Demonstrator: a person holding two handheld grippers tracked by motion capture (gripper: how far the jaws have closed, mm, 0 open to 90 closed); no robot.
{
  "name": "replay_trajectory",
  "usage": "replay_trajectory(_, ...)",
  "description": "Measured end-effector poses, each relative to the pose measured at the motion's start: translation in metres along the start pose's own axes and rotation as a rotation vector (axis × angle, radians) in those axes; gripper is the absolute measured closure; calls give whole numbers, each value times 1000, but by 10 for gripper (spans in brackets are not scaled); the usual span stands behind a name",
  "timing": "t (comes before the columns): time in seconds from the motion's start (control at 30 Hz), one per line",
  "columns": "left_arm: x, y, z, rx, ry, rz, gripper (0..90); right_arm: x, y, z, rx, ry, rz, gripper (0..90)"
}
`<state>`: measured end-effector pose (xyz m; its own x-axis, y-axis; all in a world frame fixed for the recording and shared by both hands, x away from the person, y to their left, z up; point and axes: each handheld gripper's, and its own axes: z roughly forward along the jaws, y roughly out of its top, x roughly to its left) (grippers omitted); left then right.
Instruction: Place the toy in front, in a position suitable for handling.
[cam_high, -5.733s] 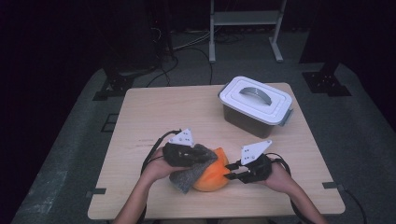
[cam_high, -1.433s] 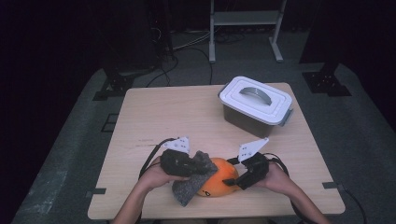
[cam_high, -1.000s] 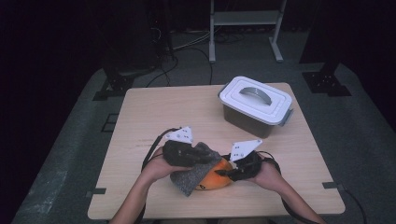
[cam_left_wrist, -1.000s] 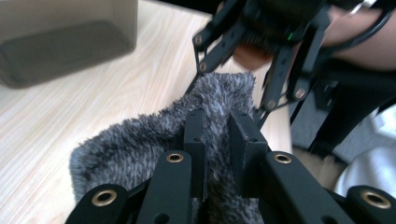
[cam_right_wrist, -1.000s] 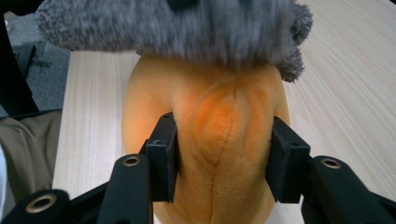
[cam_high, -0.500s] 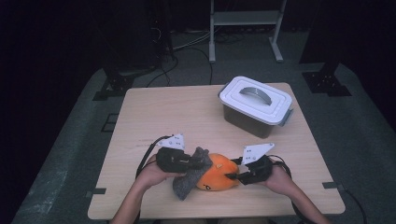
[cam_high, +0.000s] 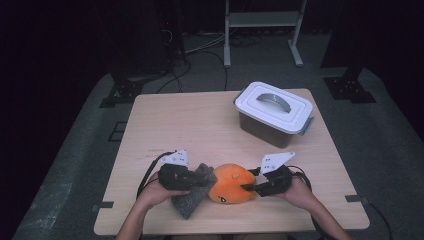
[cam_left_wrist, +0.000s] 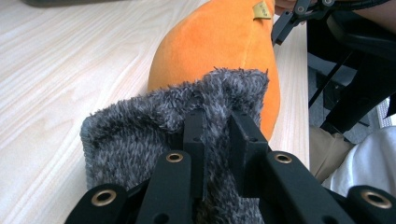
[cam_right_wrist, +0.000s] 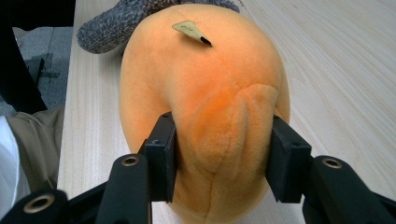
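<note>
Standing at the near edge of the bench (cam_high: 165, 120), the person has both tools on a pair of soft things. The left gripper (cam_high: 182, 176) has its jaws clenched on a fold of a grey fuzzy cloth (cam_left_wrist: 154, 121), which drapes from the jaws down onto the wood and lies against the side of an orange plush toy (cam_high: 231, 183). The right gripper (cam_high: 260, 186) grasps the toy from the other side, its jaws set around a bulging seam at the toy's end (cam_right_wrist: 224, 126), with the stuffing squeezed between them.

Both things look light and yielding. The cloth should be limp and likely to slide or sag, so a pinch on a bunched fold, as here, seems the surest hold. The toy will squash instead of slipping, and its rounded body offers little to catch, so the narrower end looks like the best place to grip.

Farther back, toward the right, sits a grey box with a white handled lid (cam_high: 272, 102), well apart from the hands.
</note>
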<state>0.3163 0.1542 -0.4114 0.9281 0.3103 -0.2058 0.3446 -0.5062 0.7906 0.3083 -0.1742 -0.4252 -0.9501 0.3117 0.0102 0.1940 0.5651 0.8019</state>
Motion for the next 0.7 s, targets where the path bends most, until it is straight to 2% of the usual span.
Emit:
replay_trajectory(0.13, 1, -1, 1, -32, -1, -15, 777, -2, -1, 0, 2, -4, 17, 506)
replay_trajectory(0.33, -2, 16, 5, -45, 8, 8, 781, -4, -3, -1, 5, -24, 54, 511)
replay_trajectory(0.5, -11, 33, 10, -63, -15, 55, 781, -5, -5, -1, 2, -30, 72, 511)
replay_trajectory(0.6, -18, 41, 12, -67, -25, 97, 781, -5, -4, 0, 1, -31, 76, 511)
replay_trajectory(0.7, -19, 42, 14, -41, -20, 121, 781, -5, -4, 0, 2, -31, 79, 511)
